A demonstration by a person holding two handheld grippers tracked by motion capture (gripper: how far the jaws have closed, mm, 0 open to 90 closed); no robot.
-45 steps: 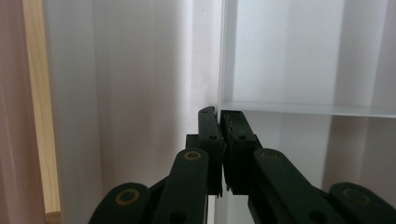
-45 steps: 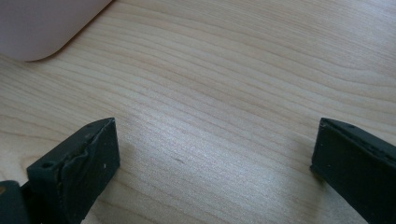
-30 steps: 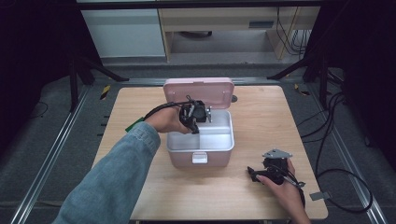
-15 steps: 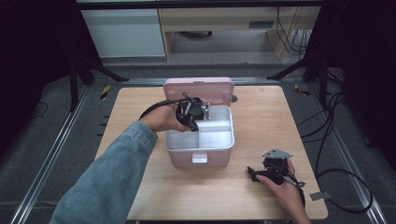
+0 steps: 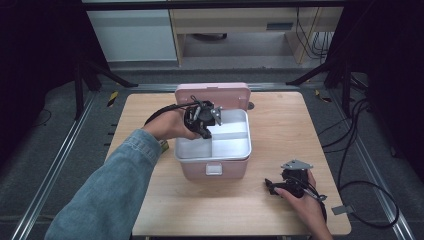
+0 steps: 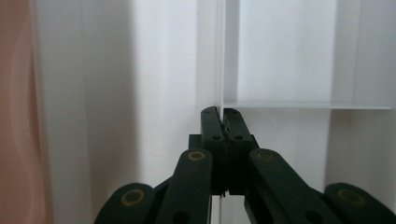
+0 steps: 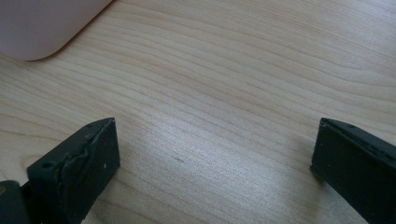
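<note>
A: Left gripper view first: what is the left claw (image 6: 223, 122) doing?

B: It is pinching down tight on the thin edge of a white divider (image 6: 220, 56), the two jaws meeting with only that sheet between them. A second white partition (image 6: 303, 105) is running off at a right angle just past the tips, and a pink wall (image 6: 16, 116) is showing at the far left.

A: And from the high view?

B: The left claw (image 5: 204, 131) is reaching into the open pink box (image 5: 212, 170), pointing down at the white insert tray (image 5: 235, 145) where its dividers are crossing. The left hand (image 5: 172, 125) is gripping the tool, with a denim sleeve (image 5: 110, 190) trailing back toward the near edge. The box's lid (image 5: 212, 92) is standing open behind the tray.

A: Where is the box sitting?

B: Around the middle of the wooden desk (image 5: 280, 120), latch side facing the person.

A: The other claw?

B: The right claw (image 5: 272, 186) is lying near the desk's front right corner in the right hand (image 5: 300, 200), well apart from the box. In the right gripper view the right claw (image 7: 215, 154) is gaping wide, holding nothing, only bare desk (image 7: 233, 70) between the jaws, and a corner of the pink box (image 7: 42, 23) is showing at the upper left.
</note>
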